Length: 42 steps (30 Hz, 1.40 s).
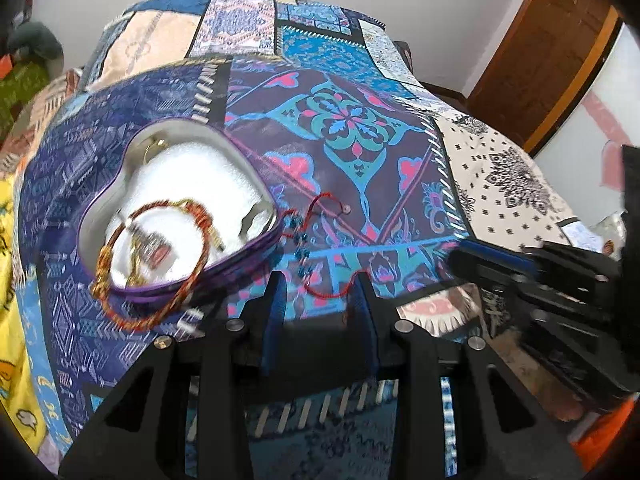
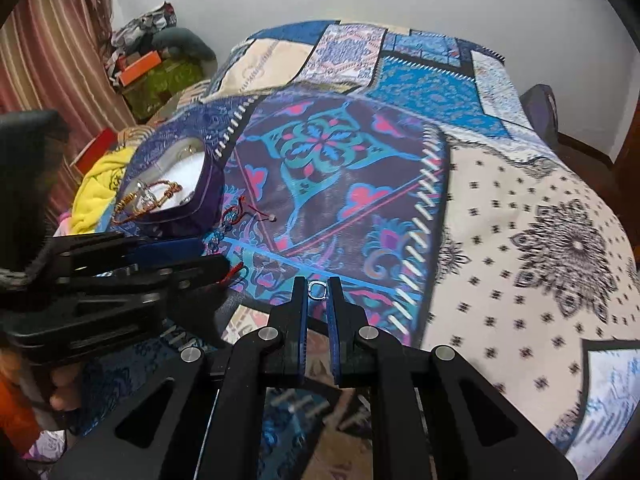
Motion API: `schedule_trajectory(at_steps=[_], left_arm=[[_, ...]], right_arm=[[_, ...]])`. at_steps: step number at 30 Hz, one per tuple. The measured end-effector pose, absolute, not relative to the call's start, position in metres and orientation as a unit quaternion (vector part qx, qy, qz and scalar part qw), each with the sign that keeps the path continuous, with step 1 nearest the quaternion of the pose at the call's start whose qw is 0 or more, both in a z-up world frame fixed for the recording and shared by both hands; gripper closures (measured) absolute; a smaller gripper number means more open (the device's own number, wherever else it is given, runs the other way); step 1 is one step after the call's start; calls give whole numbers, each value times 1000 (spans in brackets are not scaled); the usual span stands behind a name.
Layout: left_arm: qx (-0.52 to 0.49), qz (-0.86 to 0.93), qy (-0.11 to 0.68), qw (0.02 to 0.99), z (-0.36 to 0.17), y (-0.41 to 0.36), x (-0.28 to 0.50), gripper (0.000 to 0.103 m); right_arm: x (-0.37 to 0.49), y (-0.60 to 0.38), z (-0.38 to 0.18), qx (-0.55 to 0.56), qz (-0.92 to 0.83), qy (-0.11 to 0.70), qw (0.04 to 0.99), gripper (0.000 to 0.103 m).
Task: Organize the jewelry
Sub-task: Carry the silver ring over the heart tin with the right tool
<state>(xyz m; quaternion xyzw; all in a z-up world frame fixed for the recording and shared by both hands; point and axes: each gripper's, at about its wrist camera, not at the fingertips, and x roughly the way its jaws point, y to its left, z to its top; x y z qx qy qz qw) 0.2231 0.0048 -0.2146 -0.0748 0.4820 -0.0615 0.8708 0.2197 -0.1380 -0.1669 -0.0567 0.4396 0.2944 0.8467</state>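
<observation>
While no writing reads, ring (image 2: 317,290) between right gripper (image 2: 317,292) jaws.

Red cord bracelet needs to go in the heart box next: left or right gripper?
Left. Its open gripper already straddles the near end of the red cord bracelet, with the heart box just beside it. The right gripper is occupied: nearly closed around a small silver ring.

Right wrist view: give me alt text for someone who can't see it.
The right gripper pinches a small silver ring at its fingertips above a patchwork bedspread. To the left, the left gripper reaches toward a red cord bracelet beside an open heart-shaped tin holding more jewelry.
</observation>
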Motion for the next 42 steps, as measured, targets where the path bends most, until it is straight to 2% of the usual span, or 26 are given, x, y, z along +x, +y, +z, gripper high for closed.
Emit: schedule_trajectory(at_steps=[2, 4, 5, 14, 30, 42], left_arm=[[-71, -50, 481, 872, -217, 3, 226, 79], [-70, -39, 482, 872, -218, 3, 230, 97], [-72, -36, 483, 872, -219, 4, 231, 98], [-45, -25, 456, 888, -201, -9, 214, 98], [-46, -14, 320, 946, -83, 51, 174, 98], [-72, -13, 309, 948, -83, 90, 185, 98]], right_arm=[[217, -141, -164, -56, 295, 435, 849, 95], [215, -143, -163, -56, 296, 433, 850, 95], [214, -144, -162, -54, 296, 433, 850, 95], [209, -147, -148, -51, 295, 420, 857, 95], [211, -100, -95, -54, 326, 356, 874, 95], [221, -39, -104, -57, 370, 358, 855, 95]])
